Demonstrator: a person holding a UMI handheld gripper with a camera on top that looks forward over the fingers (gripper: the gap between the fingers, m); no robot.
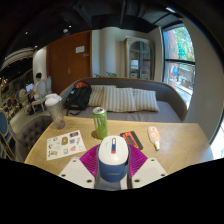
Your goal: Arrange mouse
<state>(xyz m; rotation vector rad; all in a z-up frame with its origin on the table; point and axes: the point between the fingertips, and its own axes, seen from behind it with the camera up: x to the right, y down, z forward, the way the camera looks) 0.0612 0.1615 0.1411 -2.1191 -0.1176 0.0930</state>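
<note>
A white and blue computer mouse [112, 159] sits between my two fingers, its white top with a small red mark facing up and its blue body below. Both magenta pads [89, 160] press against its sides, so my gripper [112, 165] is shut on the mouse. It is held just above the near part of the wooden table [175, 150].
On the table beyond the fingers stand a green can [100, 122], a clear cup [54, 109], a printed sheet [66, 144], a dark flat object with orange marks [132, 140] and a pale orange-tipped item [154, 137]. A sofa with striped cushions [125, 98] lies behind.
</note>
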